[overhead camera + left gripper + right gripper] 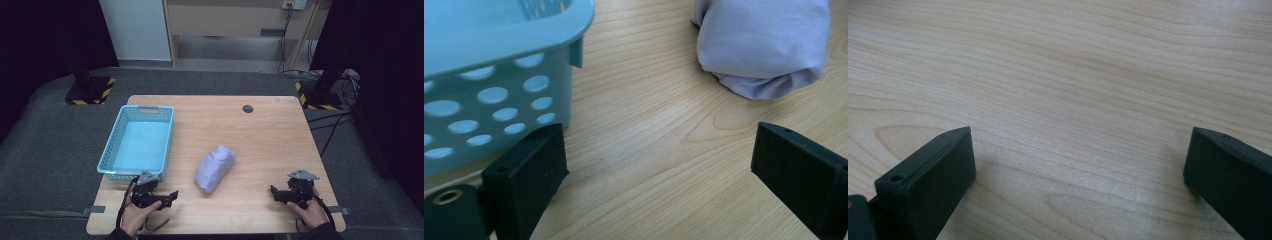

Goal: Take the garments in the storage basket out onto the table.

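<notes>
We are sitting at a wooden bench (260, 135), which is carrying everything and lying mostly bare. On its left side a light blue basket (137, 142) with perforated walls is standing empty, its near corner just beside our left gripper (167, 196). Near the middle of the bench, right of the basket and apart from it, a pale lilac cloth (215, 167) is lying bundled into a soft roll; nothing is touching it. We are judging that the work is putting this cloth into the basket, and that it is only beginning: the cloth is not yet grasped, not lifted, and the basket is holding nothing. Reaching, gripping, carrying and dropping are all left to do. Our left gripper is resting low at the near edge with its jaws spread wide and holding nothing, the cloth lying ahead of it to the right. Our right gripper (278, 192) is sitting near the right near corner, well apart from the cloth, its jaws likewise spread wide over bare wood. Nothing is lying between either gripper and the cloth; only the basket's near wall is standing close to the left gripper's path. A small dark round spot (247, 108) is sitting near the far edge, out of the way.
</notes>
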Available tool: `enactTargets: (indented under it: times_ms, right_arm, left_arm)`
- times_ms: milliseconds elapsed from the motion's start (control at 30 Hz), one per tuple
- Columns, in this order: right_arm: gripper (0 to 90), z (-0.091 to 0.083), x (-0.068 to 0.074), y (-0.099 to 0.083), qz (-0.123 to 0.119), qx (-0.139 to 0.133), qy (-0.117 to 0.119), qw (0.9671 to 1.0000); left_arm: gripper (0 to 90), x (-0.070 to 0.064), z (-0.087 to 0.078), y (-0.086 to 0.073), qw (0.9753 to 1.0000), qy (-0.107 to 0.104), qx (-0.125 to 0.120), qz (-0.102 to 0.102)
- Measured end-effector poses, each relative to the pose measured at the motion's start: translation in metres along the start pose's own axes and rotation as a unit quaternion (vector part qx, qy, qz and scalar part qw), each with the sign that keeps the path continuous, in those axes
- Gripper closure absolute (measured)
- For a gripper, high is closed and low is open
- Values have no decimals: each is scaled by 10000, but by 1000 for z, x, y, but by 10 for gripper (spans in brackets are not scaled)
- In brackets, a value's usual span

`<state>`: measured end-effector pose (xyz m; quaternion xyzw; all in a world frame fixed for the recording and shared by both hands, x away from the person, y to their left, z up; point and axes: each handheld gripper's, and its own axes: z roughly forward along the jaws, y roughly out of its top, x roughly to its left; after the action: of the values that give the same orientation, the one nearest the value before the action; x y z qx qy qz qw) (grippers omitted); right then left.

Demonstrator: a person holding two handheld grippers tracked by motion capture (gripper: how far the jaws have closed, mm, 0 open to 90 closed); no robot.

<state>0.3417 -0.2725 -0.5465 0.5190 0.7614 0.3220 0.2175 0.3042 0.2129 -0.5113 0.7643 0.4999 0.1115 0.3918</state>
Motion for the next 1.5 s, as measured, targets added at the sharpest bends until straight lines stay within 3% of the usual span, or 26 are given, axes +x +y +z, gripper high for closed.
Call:
enactTargets:
  times_ms: [333,900,1500]
  right_arm:
    - [6,0,0,0,-1,0,0,10000]
    - [5,0,0,0,2,1,-1,10000]
    - [5,0,0,0,0,0,0,10000]
  left_arm:
    - [70,6,-1,-2,9999,121,76,-62]
    - [70,14,-7,-5,9993,361,91,41]
    - [70,30,-18,-10,9987,504,92,-79]
